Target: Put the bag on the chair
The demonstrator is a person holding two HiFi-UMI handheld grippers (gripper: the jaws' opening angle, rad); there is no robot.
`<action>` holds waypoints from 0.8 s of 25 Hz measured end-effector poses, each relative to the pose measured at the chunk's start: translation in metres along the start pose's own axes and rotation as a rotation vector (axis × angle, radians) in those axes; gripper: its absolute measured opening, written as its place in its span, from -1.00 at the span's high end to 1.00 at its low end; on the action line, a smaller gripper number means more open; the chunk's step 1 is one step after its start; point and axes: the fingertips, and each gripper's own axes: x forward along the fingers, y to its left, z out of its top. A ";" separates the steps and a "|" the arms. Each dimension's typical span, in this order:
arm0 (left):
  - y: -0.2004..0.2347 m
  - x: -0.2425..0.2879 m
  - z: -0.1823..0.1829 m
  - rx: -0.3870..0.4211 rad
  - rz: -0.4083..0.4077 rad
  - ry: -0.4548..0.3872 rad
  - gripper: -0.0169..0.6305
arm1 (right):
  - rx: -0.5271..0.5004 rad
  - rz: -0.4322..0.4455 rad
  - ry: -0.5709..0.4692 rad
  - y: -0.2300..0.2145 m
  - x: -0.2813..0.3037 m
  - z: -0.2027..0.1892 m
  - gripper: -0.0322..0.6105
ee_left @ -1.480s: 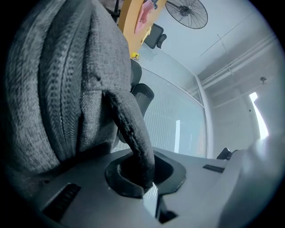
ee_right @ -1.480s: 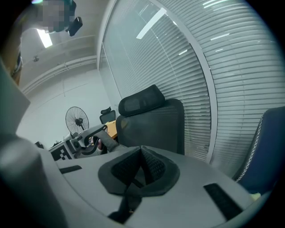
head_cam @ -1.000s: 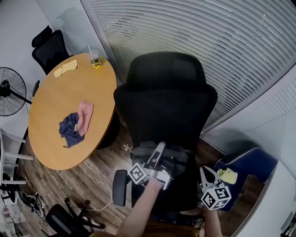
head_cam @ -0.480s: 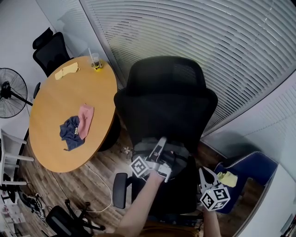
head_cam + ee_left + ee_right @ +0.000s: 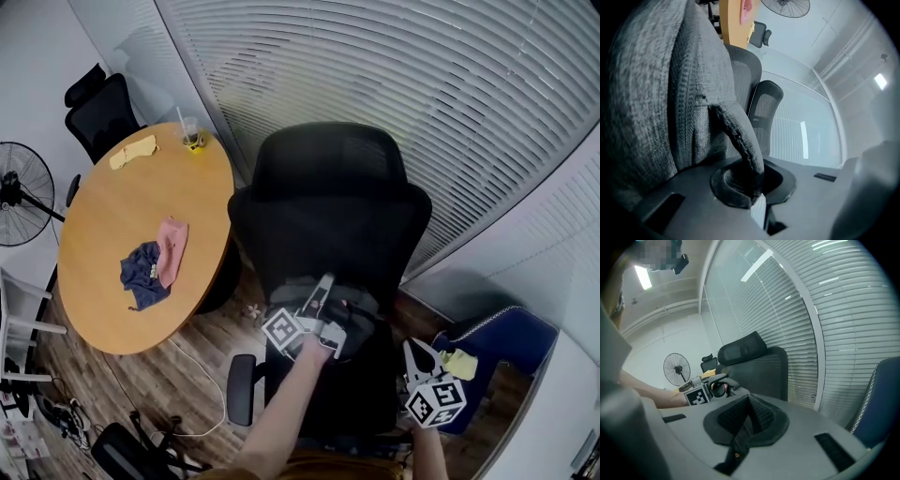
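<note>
From above, the left claw (image 5: 323,292) grips the grey bag (image 5: 354,314) at the seat of the black chair (image 5: 328,206). The right claw (image 5: 417,358) is beside the chair.

Left gripper view: the claw pinches the bag's handle (image 5: 740,136).

Right gripper view: the claw is shut tight.

The bag (image 5: 651,93) is coarse grey woven cloth, its handle (image 5: 740,136) darker and rough. The chair (image 5: 328,216) back is matt black mesh. The bench (image 5: 112,234) top is smooth light wood with a faint sheen; the floor (image 5: 112,375) is darker wood planking. The left gripper (image 5: 752,190) body is matt grey plastic.
</note>
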 end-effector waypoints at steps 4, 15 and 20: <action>-0.002 0.002 0.001 -0.010 0.046 -0.032 0.87 | -0.026 -0.009 -0.027 0.002 -0.006 0.009 0.86; -0.014 -0.008 -0.008 -0.011 0.082 0.010 0.68 | -0.060 0.006 -0.041 0.025 -0.021 0.019 0.86; -0.017 -0.017 -0.010 -0.025 0.113 0.029 0.58 | -0.097 0.011 -0.062 0.038 -0.027 0.028 0.86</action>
